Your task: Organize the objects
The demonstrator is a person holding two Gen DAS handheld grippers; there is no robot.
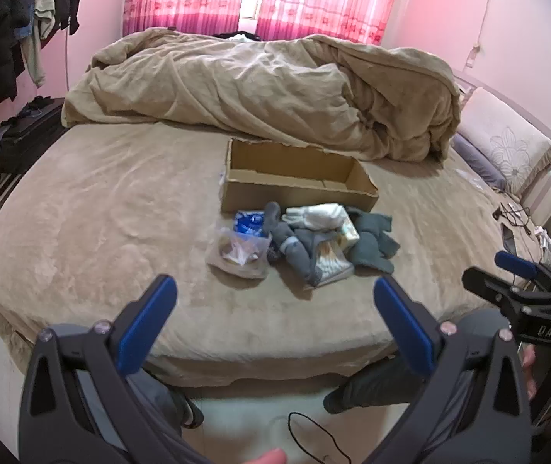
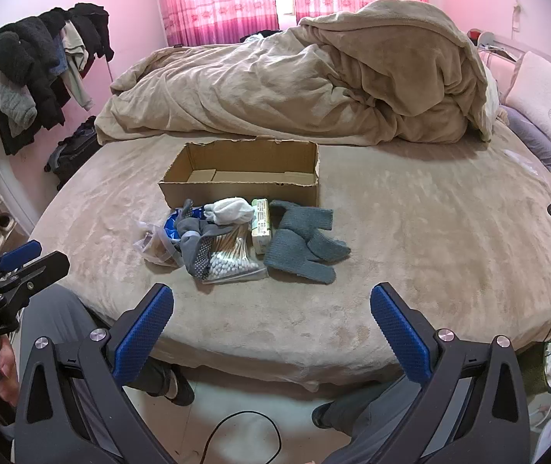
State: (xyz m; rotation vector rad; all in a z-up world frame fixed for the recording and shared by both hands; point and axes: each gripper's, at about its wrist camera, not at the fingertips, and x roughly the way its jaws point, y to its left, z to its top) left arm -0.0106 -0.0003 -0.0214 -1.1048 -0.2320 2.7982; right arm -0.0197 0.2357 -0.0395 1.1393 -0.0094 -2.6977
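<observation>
Clutter sits in one small heap on the tan bed (image 2: 410, 255), right against the near wall of an empty cardboard box (image 2: 237, 189) — placed, we judge, so each piece needs only a short lift over the rim. Going left to right in the right wrist view: a clear bag of brownish items (image 2: 155, 249) with a blue packet (image 2: 171, 228) behind it, a grey sock with grip dots (image 2: 198, 249) draped over a pack of cotton swabs (image 2: 233, 255), a white sock (image 2: 229, 210) above them, a small pale-green box (image 2: 262, 228), and a pair of grey knit gloves (image 2: 302, 245) at the right end. We hold both tools back over the floor at the bed's edge, angled down at the pile, well short of it. Our left gripper (image 1: 275, 301) stands wide with nothing between its blue pads, and our right gripper (image 2: 271, 309) is equally spread and empty. Nothing is in the box yet, so we judge the sorting unstarted; the gloves look the easiest first pick, lying clear of the tangle.
</observation>
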